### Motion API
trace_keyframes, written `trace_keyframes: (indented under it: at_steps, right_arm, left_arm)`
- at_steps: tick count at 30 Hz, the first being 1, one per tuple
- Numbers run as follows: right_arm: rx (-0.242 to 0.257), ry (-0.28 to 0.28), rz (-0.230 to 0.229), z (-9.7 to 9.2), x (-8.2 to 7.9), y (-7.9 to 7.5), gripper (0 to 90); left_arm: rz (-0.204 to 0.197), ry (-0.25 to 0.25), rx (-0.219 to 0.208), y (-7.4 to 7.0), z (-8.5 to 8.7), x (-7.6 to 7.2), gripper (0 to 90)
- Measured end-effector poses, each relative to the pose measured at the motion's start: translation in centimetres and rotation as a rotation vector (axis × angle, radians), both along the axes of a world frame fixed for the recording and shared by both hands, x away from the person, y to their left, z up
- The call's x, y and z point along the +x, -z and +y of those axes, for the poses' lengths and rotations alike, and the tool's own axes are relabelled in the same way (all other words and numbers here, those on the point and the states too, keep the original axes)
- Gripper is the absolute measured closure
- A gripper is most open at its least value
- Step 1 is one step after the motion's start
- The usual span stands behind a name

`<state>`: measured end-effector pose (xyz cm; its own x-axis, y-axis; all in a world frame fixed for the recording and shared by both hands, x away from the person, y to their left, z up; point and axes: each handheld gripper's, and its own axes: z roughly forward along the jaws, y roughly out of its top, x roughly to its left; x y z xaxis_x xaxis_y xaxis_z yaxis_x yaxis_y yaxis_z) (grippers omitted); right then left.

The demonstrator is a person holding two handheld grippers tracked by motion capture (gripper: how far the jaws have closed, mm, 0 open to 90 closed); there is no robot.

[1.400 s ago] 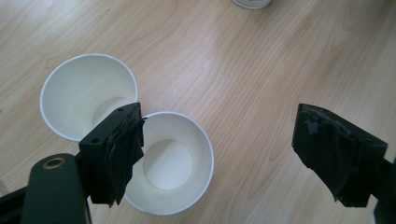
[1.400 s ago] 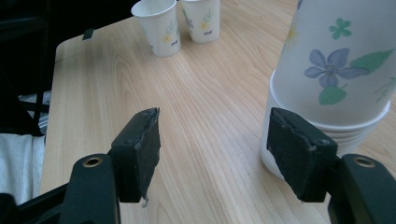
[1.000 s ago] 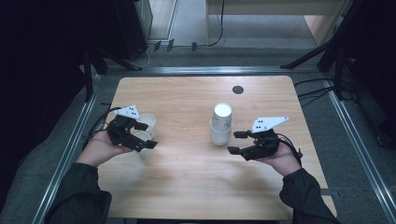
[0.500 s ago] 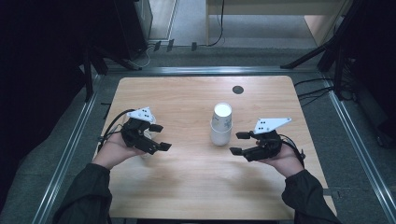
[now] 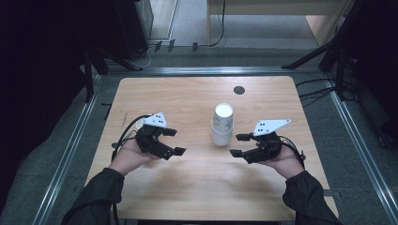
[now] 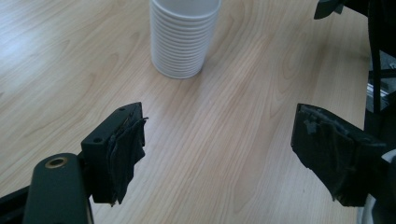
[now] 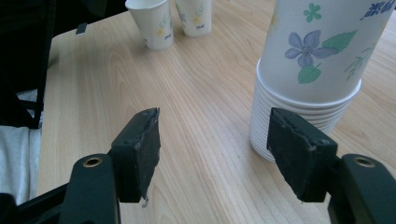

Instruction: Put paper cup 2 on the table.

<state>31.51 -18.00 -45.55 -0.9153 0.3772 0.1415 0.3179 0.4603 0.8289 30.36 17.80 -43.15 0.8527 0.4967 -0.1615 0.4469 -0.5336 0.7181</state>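
1. Now the left gripper (image 5: 174, 142) sits nearer the stack of paper cups (image 5: 222, 124) than it did a second ago: it has slid right across the table (image 5: 187, 93), away from the two loose cups (image 7: 170, 21) at the left.
2. Its jaws stand wide apart with bare wood between them; the left gripper view shows the ribbed stack (image 6: 184, 37) ahead and a little left of its line, well clear of the pads.
3. Meanwhile the right gripper (image 5: 238, 145) has not shifted. It waits just right of the stack, jaws roughly half open and holding nothing; in the right gripper view the flowered top cup and the rims beneath it (image 7: 308, 79) rise just beyond the right jaw.
4. The stack stands upright near the middle of the table, between the two grippers, touched by neither.
5. My reading: one cup has been set down at the left, and the left hand is returning for another. Next, probably, the right gripper steadies the lower cups while the left pulls the top one free.
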Motion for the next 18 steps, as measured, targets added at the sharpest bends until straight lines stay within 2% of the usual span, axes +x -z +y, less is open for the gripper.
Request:
trace_keyframes:
  at_steps: [3, 7, 9, 15, 18]
  right_arm:
    - [0.002, 0.002, 0.000, 0.0, 0.0, 0.0, 35.1]
    - [0.002, 0.006, 0.002, -0.1, -0.1, 0.1, 35.1]
    - [0.000, 0.003, 0.000, 0.0, -0.1, 0.1, 35.1]
    - [-0.002, -0.003, -0.001, 0.1, -0.1, 0.2, 35.1]
    - [-0.002, -0.005, -0.004, 0.2, -0.1, 0.2, 35.1]
  left_arm:
    - [0.027, 0.017, -0.028, 0.1, -0.7, -0.2, 17.8]
    - [0.023, 0.026, -0.035, 0.5, -1.6, -0.7, 17.9]
    - [0.014, 0.038, -0.011, 0.8, -2.1, -0.9, 17.9]
    - [-0.006, 0.061, 0.006, 1.3, -3.2, -1.4, 17.9]
    - [-0.015, 0.052, -0.016, 1.4, -3.2, -1.5, 17.9]
